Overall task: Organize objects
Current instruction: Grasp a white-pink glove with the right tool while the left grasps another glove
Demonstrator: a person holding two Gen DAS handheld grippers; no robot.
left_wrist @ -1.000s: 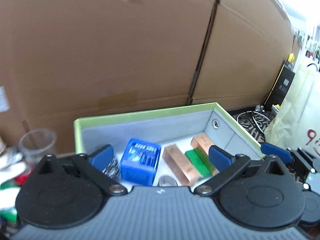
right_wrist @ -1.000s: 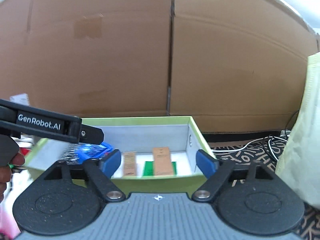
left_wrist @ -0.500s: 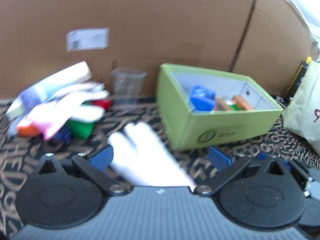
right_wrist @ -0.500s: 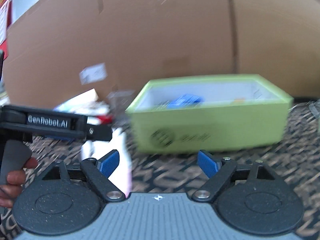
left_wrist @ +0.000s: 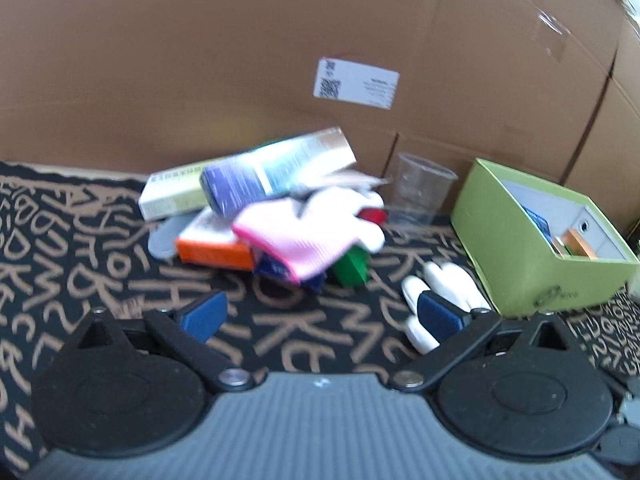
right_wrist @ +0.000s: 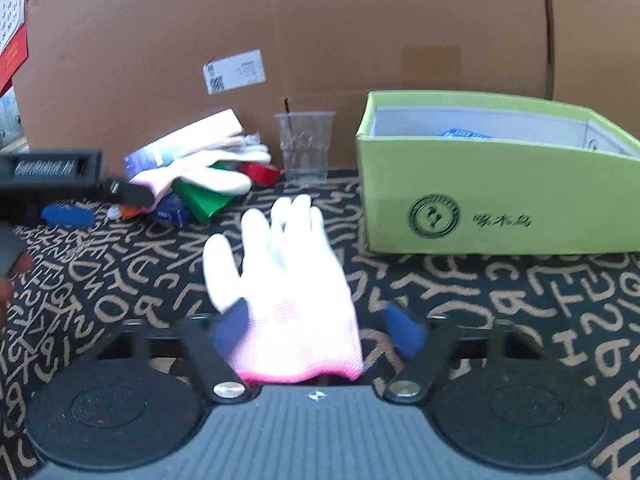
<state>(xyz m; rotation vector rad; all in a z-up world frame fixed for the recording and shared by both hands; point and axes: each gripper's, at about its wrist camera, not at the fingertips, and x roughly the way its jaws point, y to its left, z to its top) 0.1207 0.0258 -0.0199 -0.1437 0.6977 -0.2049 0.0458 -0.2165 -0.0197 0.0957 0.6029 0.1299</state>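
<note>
A green box point(right_wrist: 496, 200) stands on the patterned cloth and holds a blue box and copper bars; it also shows in the left wrist view point(left_wrist: 532, 248). A white-and-pink glove point(right_wrist: 288, 292) lies flat on the cloth, its cuff between the open fingers of my right gripper point(right_wrist: 318, 330); its fingertips show in the left wrist view point(left_wrist: 444, 280). My left gripper point(left_wrist: 320, 316) is open and empty, low over the cloth, facing a pile point(left_wrist: 264, 216) of cartons, a second glove and a green block. The left gripper shows at the left of the right wrist view point(right_wrist: 72, 184).
A clear plastic cup point(right_wrist: 304, 146) stands between the pile and the green box, against the cardboard wall point(right_wrist: 320, 40). The cup also shows in the left wrist view point(left_wrist: 420, 188). A red roll point(right_wrist: 260, 172) lies by the pile.
Both grippers pulled back from over the green box and swung left and down. The left now faces the pile; the right now sits over the loose glove on the cloth.
</note>
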